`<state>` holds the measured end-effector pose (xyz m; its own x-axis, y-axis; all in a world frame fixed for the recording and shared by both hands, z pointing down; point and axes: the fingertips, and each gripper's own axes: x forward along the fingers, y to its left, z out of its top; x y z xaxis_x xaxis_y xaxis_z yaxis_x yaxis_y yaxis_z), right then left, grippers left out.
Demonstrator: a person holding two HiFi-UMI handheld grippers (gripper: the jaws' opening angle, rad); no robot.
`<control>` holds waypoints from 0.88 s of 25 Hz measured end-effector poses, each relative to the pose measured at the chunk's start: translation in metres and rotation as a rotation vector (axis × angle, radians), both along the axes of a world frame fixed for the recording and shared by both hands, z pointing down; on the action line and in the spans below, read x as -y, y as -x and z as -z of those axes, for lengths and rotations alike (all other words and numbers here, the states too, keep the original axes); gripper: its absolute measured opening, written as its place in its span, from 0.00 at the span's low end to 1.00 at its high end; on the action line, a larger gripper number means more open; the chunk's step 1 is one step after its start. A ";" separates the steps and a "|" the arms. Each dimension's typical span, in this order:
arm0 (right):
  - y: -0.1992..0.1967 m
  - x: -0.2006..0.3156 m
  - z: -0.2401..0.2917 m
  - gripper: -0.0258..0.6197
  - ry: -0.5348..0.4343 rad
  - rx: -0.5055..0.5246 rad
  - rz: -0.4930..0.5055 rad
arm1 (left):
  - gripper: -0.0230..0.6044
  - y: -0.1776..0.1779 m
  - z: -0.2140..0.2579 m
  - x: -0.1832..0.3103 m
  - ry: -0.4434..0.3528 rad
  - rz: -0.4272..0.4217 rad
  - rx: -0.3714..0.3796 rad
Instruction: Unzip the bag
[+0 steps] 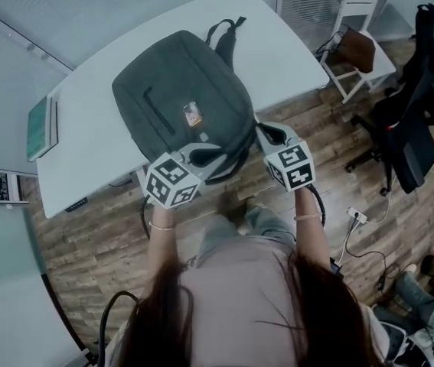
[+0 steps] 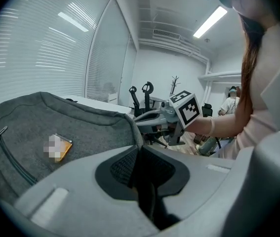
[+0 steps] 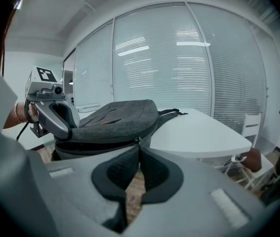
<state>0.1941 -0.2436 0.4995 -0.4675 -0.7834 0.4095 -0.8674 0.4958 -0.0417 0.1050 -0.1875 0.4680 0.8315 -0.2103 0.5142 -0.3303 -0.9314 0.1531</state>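
Two closed grippers meet at the near edge of the bag (image 1: 182, 98), flat on the table (image 1: 293, 52): left gripper (image 1: 201, 156) pinches the bag, right gripper (image 1: 267, 133) the zip pull (image 3: 137, 140). Its zip runs sideways between them.

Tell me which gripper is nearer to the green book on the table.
Left. The left gripper holds the backpack's near edge, on the side toward the green book; the right gripper is at the zipper on the backpack's opposite side.
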 end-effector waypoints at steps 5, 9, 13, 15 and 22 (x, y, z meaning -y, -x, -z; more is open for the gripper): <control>-0.004 0.007 -0.004 0.06 0.001 -0.003 0.052 | 0.10 -0.001 -0.003 -0.001 -0.013 0.014 0.015; -0.007 0.016 -0.002 0.06 -0.012 -0.009 0.088 | 0.10 -0.001 -0.001 -0.001 -0.026 0.025 0.007; -0.008 0.027 -0.002 0.06 -0.021 -0.011 0.116 | 0.10 -0.001 -0.002 0.000 -0.028 0.031 -0.007; -0.008 0.032 -0.003 0.06 -0.024 -0.017 0.130 | 0.10 0.000 -0.003 0.001 -0.025 0.033 -0.014; -0.012 0.050 -0.003 0.06 -0.029 -0.027 0.156 | 0.10 0.000 -0.001 0.004 -0.015 0.041 -0.030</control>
<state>0.2057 -0.2939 0.5025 -0.5734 -0.7139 0.4020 -0.7805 0.6252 -0.0031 0.1053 -0.1912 0.4690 0.8372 -0.2517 0.4855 -0.3633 -0.9195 0.1498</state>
